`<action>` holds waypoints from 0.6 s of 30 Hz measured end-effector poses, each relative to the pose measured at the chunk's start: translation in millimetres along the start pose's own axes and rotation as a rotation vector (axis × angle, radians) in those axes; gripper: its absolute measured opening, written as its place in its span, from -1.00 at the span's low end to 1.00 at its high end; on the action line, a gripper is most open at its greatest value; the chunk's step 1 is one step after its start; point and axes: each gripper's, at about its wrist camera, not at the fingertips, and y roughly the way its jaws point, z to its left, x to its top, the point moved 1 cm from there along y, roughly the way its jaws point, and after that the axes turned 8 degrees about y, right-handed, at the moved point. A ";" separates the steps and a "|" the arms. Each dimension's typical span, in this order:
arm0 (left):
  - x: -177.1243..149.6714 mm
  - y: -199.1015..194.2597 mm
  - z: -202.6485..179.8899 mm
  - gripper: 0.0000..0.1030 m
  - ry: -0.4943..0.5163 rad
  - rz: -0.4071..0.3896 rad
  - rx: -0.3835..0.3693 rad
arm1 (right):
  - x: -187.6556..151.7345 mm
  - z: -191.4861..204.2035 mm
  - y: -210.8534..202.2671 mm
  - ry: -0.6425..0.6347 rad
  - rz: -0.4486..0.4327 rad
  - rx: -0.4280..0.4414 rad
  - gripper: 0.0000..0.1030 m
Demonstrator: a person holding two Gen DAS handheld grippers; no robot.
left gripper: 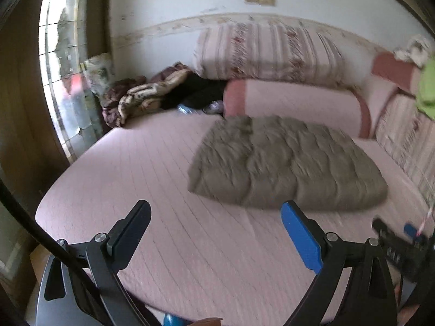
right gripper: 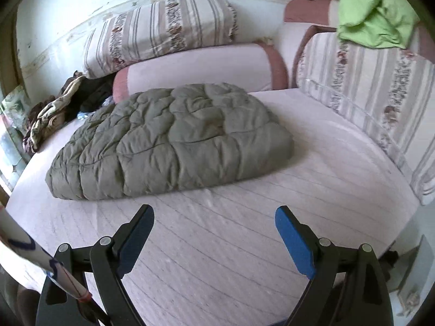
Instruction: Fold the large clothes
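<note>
A grey-olive quilted padded garment (right gripper: 174, 138) lies folded into a thick bundle on the pink bed (right gripper: 231, 244). It also shows in the left wrist view (left gripper: 288, 163), to the right of centre. My left gripper (left gripper: 216, 209) is open and empty, held above the bed short of the garment's near edge. My right gripper (right gripper: 214, 214) is open and empty, just in front of the garment's near edge. The right gripper's body (left gripper: 394, 244) shows at the right edge of the left wrist view.
Striped floral cushions (right gripper: 160, 32) and a pink bolster (right gripper: 201, 65) line the wall behind the bed. A crumpled blanket and dark clothes (left gripper: 141, 95) lie in the far left corner by the window (left gripper: 62, 62). A green cloth (right gripper: 378, 13) sits on the right cushions.
</note>
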 end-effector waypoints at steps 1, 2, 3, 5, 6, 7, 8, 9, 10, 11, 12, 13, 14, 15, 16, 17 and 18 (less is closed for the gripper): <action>-2.9 -2.0 -3.7 0.87 0.012 0.015 0.011 | 0.8 -2.4 -5.3 0.001 -0.009 -0.015 0.81; -6.3 -3.8 -6.0 0.87 0.018 0.027 0.019 | 2.0 -5.6 -9.8 0.003 -0.020 -0.028 0.81; -9.6 -5.8 -7.4 0.87 0.015 0.034 0.013 | 1.7 -8.3 -14.4 0.008 -0.029 -0.040 0.81; -13.6 -7.0 -8.8 0.87 0.006 0.054 0.003 | 0.3 -10.9 -21.6 0.016 -0.044 -0.051 0.82; -15.6 -6.1 -10.0 0.87 0.003 0.073 -0.005 | -2.2 -13.0 -23.8 0.016 -0.049 -0.051 0.82; -17.2 -4.6 -11.5 0.87 0.001 0.093 -0.021 | -4.4 -14.7 -24.3 0.016 -0.047 -0.051 0.82; -19.2 -4.5 -13.3 0.87 0.002 0.105 -0.033 | -6.5 -15.2 -23.9 0.016 -0.042 -0.050 0.82; -21.4 -3.5 -16.0 0.87 0.005 0.120 -0.046 | -9.7 -16.9 -22.1 0.016 -0.027 -0.047 0.82; -22.9 -2.5 -18.2 0.87 0.008 0.130 -0.053 | -10.9 -16.6 -20.2 0.015 -0.017 -0.045 0.82; -23.3 -2.1 -18.5 0.87 0.011 0.133 -0.055 | -12.8 -17.7 -18.8 0.012 -0.003 -0.043 0.82; -24.7 -2.5 -20.5 0.87 0.017 0.132 -0.059 | -13.9 -18.1 -18.6 0.010 0.002 -0.042 0.82; -25.9 -3.1 -21.8 0.87 0.021 0.131 -0.060 | -14.0 -18.3 -18.8 0.009 0.001 -0.043 0.82; -26.9 -3.2 -22.7 0.87 0.023 0.132 -0.061 | -14.4 -18.2 -19.2 0.008 -0.001 -0.044 0.82; -27.9 -3.4 -23.6 0.87 0.023 0.134 -0.063 | -14.4 -18.3 -20.0 0.004 -0.003 -0.045 0.82; -28.5 -3.3 -24.0 0.87 0.024 0.135 -0.067 | -14.9 -18.2 -20.7 0.001 -0.005 -0.046 0.82; -29.3 -3.4 -24.6 0.87 0.025 0.134 -0.069 | -15.4 -17.4 -20.1 -0.001 -0.005 -0.045 0.82; -29.8 -2.7 -24.5 0.87 0.026 0.135 -0.067 | -16.8 -17.2 -20.0 -0.004 -0.005 -0.044 0.82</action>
